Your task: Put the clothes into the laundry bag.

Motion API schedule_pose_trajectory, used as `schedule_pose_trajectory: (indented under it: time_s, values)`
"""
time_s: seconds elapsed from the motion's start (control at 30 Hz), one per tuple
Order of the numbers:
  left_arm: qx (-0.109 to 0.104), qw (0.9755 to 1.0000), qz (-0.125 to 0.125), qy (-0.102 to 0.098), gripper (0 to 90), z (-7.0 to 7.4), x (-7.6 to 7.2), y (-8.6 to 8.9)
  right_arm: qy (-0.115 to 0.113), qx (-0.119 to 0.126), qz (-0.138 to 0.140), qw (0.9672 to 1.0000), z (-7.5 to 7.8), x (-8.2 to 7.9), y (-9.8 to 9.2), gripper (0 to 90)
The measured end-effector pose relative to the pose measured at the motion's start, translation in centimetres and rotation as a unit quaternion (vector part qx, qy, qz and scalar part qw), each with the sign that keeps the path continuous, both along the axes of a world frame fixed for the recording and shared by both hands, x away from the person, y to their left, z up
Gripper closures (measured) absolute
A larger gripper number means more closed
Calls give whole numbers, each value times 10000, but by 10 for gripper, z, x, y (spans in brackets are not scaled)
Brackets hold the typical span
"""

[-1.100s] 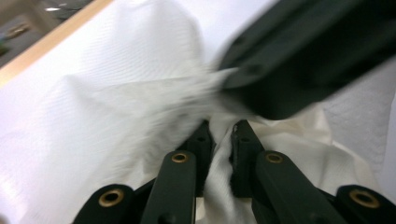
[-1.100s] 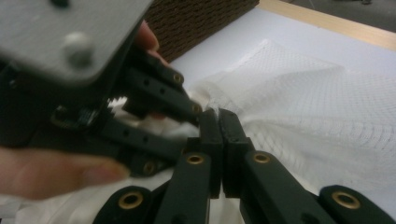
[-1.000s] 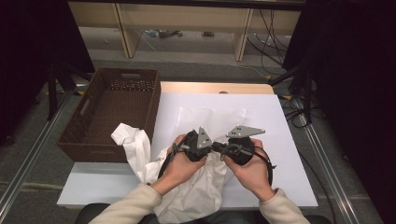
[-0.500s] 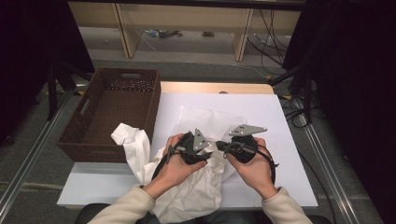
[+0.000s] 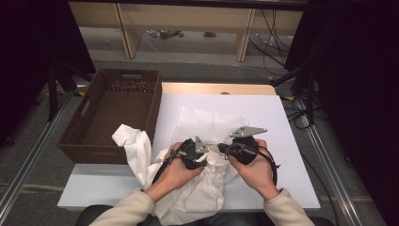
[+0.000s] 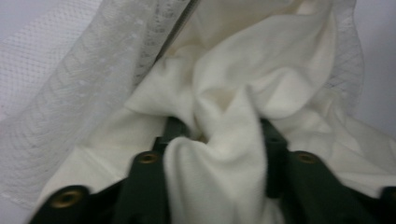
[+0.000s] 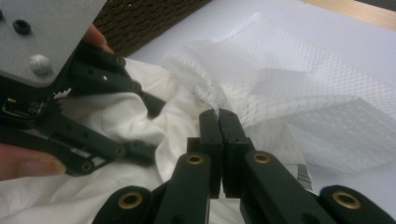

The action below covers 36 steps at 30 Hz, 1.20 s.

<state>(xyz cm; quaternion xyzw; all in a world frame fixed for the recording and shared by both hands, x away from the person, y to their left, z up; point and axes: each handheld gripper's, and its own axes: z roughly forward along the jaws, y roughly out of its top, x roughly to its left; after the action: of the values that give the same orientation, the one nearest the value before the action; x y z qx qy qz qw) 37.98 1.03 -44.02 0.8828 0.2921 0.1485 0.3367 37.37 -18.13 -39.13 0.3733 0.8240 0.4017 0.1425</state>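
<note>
The white garment lies crumpled at the near edge of the desk, between the two hands, and part of it hangs over the near edge. One end of it rises to the left, just beside the brown basket that stands on the left side of the desk. A white mesh bag lies flat on the desk just behind the garment, and its near edge goes into the folds.

The left claw has a thick fold of the garment between its jaws; the jaws have just been closing, and they press on the cloth from both sides. The right claw has its jaws fully together, and they pinch the edge of the mesh bag. The two claws are near each other, pointing inward over the cloth.
</note>
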Motion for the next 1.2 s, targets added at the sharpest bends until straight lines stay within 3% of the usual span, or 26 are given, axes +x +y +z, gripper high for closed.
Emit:
schedule_pose_trajectory:
  time_s: [0.1,0.3,0.4,0.5,0.53,0.6,0.63,0.73,0.8,0.87,0.93,0.97,1.1,1.17,1.2]
  values:
    - [-393,9986,279,197,792,10,1,7,-4,-1,-68,10000,1,-1,-1,900]
    - [-965,9942,474,-84,820,32,-6,10,-194,136,37,9997,7,-7,5,900]
    - [-944,9942,435,-269,818,32,-7,3,-101,264,25,9996,10,-11,8,900]
    - [-648,9961,403,-452,815,24,-1,-6,9,469,118,9988,8,-12,11,900]
    - [-545,9965,424,-462,813,20,3,-8,-118,339,198,9992,8,-11,11,900]
    - [-518,9968,464,-401,807,10,10,-10,40,414,139,9990,7,-13,13,900]
    - [-399,9979,325,-388,797,8,11,-10,17,317,165,9994,6,-12,12,900]
    - [-425,9974,248,-532,675,11,5,-13,116,378,89,9992,2,-9,10,900]
    - [-404,9977,110,-537,533,17,-2,-11,-24,394,55,9992,3,-7,8,900]
    - [-381,9975,-83,-590,430,26,-12,-4,-10,372,5,9993,6,-7,3,900]
    - [-468,9975,-177,-503,351,36,-20,7,-63,387,-30,9992,7,-5,0,900]
    - [-670,9969,-173,-387,324,41,-24,13,-101,351,-32,9993,8,-4,-2,900]
    - [-775,9941,270,-711,284,64,-30,53,-67,323,-76,9994,7,-4,-2,900]
    - [-615,9935,488,-818,282,71,-29,75,-97,297,-48,9995,6,-3,-1,900]
    - [-390,9931,665,-887,283,74,-27,86,-127,286,-39,9995,6,-2,-1,900]
